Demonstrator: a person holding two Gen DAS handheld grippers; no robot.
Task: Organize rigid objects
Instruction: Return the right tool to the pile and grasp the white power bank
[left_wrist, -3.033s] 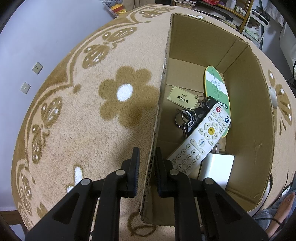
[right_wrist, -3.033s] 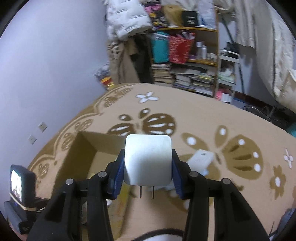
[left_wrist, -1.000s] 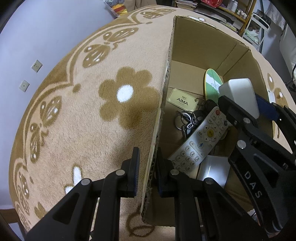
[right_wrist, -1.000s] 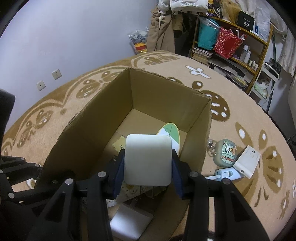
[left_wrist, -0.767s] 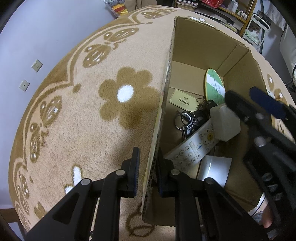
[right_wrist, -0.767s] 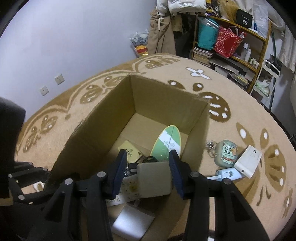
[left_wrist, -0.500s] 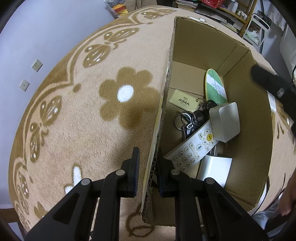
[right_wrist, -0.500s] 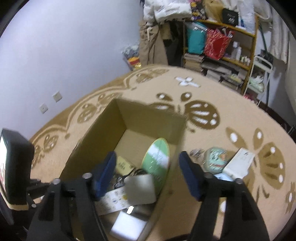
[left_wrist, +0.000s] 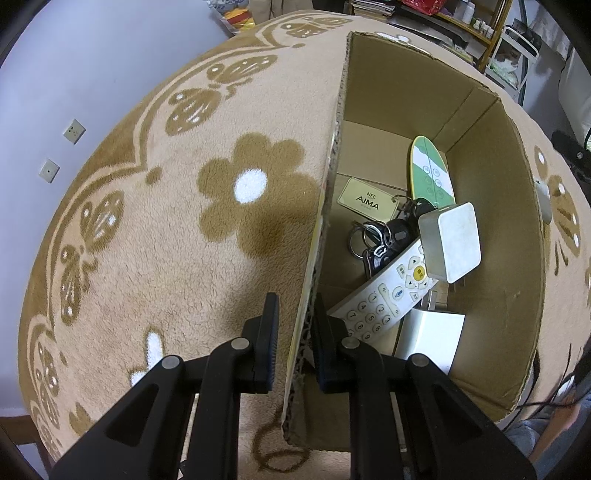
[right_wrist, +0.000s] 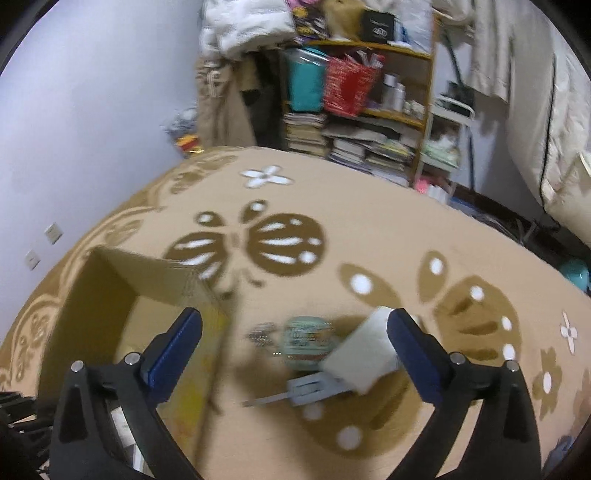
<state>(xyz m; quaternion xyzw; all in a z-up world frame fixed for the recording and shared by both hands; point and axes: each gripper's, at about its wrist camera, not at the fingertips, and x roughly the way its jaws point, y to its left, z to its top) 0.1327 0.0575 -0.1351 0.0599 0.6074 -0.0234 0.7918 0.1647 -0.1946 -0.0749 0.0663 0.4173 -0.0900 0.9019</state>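
Cardboard box (left_wrist: 388, 96) already holds remote (left_wrist: 384, 291), keys (left_wrist: 380, 240), two chargers; my left gripper (left_wrist: 293, 325) clamps its wall, right gripper (right_wrist: 295, 328) jaws opening, empty; three items (right_wrist: 325, 354) left on carpet (right_wrist: 369, 236)

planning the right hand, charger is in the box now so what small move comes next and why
Probably bring the right gripper down over the white block on the rug beside the cardboard box. Its jaws are opening with nothing between them, the block lies just ahead of them, and the left gripper holds the box wall.
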